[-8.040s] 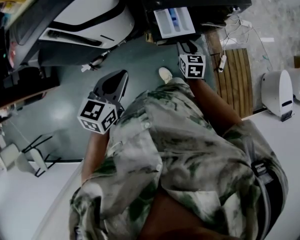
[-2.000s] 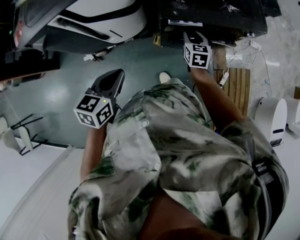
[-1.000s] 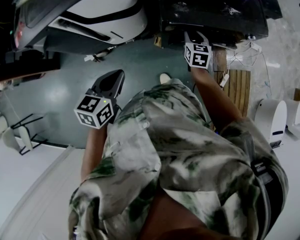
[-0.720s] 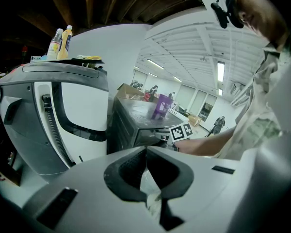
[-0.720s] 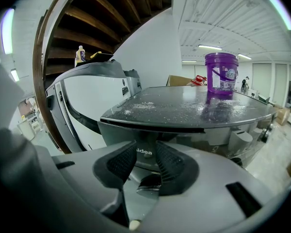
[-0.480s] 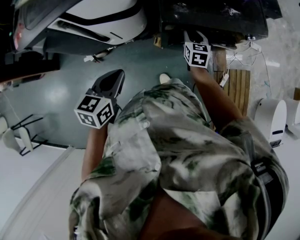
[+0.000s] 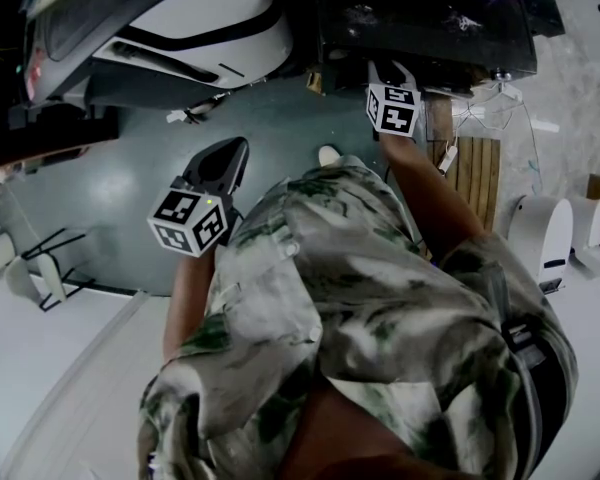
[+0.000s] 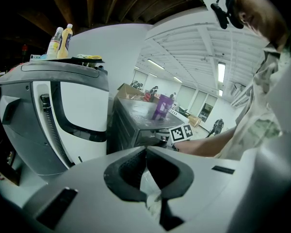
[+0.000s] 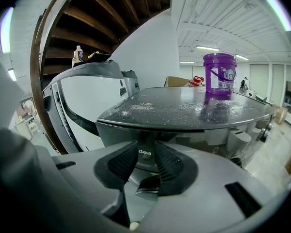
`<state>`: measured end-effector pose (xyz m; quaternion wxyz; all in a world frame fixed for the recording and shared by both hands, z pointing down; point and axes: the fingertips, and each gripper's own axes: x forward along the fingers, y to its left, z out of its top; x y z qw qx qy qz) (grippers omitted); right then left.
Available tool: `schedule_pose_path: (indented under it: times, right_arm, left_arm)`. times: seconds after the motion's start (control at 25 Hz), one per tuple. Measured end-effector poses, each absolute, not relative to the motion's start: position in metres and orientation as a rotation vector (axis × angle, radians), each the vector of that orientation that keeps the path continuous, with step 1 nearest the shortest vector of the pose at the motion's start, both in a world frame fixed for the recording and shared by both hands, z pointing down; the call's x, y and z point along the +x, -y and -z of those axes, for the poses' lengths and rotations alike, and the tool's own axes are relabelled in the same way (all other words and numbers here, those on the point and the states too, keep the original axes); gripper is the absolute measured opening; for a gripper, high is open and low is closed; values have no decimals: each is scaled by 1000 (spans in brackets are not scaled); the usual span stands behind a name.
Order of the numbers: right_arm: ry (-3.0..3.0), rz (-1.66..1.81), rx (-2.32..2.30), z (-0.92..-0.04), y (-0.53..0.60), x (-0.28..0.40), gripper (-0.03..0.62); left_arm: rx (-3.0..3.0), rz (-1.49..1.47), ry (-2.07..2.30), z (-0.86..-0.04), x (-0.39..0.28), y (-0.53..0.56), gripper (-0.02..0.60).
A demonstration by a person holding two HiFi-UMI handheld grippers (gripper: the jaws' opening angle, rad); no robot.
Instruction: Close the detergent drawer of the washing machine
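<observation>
Right gripper view: "idea" legible on drawer front (image 9: 144, 154), seen btwn R gripper (image 9: 145, 147) jaws – apart, closing, touching nothing. L gripper (image 8: 146, 152) jaws pressed together.

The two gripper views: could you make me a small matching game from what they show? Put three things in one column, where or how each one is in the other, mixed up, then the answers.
Things
1. purple bucket
2. two bottles
3. left gripper

Places or states
A. jaws shut, holding nothing
B. on top of the dark washing machine
C. on top of the white machine

Pairs: 1-B, 2-C, 3-A
</observation>
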<state>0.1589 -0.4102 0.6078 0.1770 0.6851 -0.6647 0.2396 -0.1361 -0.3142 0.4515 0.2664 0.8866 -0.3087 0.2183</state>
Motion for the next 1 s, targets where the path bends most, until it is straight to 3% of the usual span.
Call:
schedule_pose_path:
  times: [0.36, 0.4, 1.0]
  right_arm:
    - [1859, -692, 1958, -611, 417, 161, 127]
    - [1850, -695, 1960, -613, 418, 162, 84]
    - [1949, -685, 1870, -595, 373, 131, 67]
  left_arm:
    - [2373, -589, 852, -453, -143, 313, 28]
    - [2372, -589, 853, -454, -143, 312, 28]
    - [2397, -565, 786, -454, -162, 278, 28]
